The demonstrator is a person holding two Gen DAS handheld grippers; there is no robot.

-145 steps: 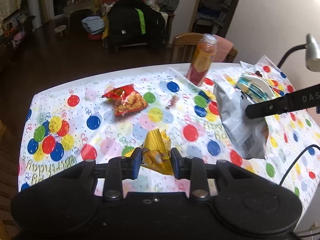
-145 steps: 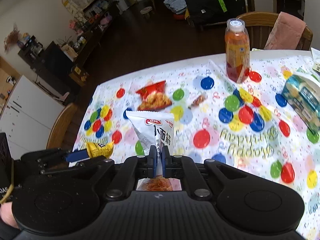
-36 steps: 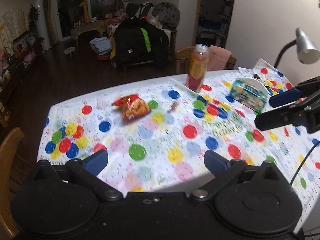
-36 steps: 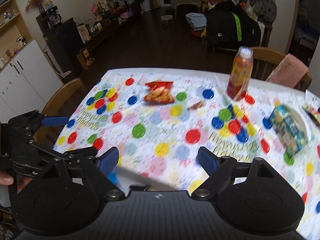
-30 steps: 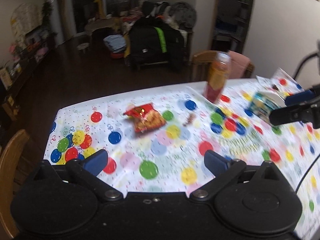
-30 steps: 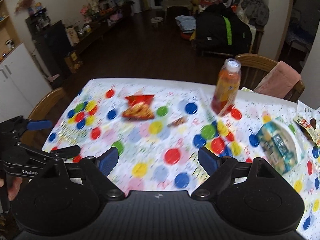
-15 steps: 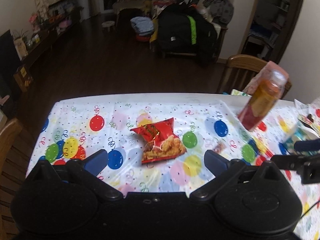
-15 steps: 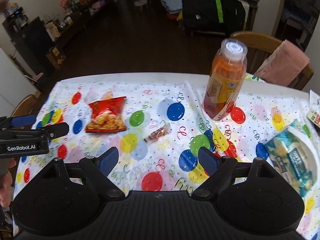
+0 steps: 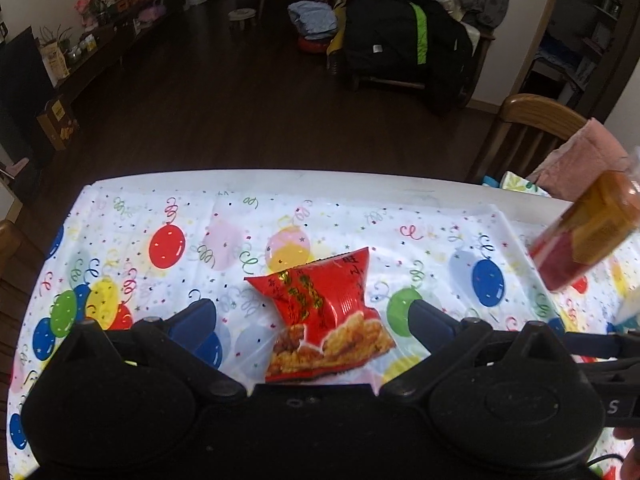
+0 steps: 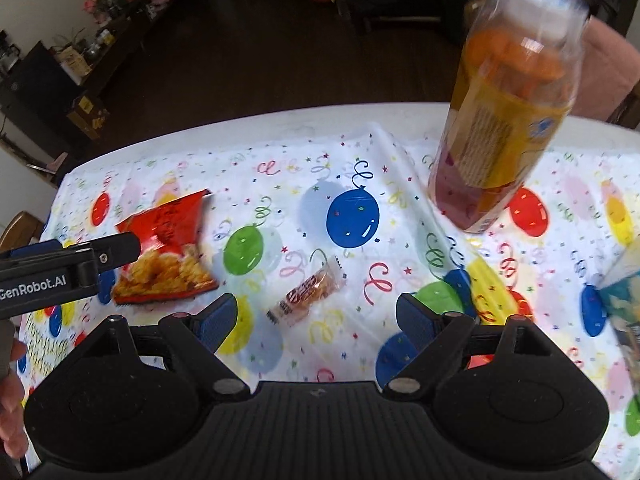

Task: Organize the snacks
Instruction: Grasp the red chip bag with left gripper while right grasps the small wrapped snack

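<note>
Red snack bag [image 9: 324, 312] between wide left gripper [image 9: 312, 320]; right gripper [image 10: 316, 316] wide over small wrapped bar [image 10: 308, 292].

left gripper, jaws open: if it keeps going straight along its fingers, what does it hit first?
Most likely the red snack bag. It lies flat on the tablecloth, centred between the open fingers of the left gripper. Nothing stands in between, though how far above it the gripper is remains unclear.

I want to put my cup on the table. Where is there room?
Free: the cloth between the red snack bag and the juice bottle, beyond the small wrapped snack. Crowded: around the bag, between the left gripper jaws.
</note>
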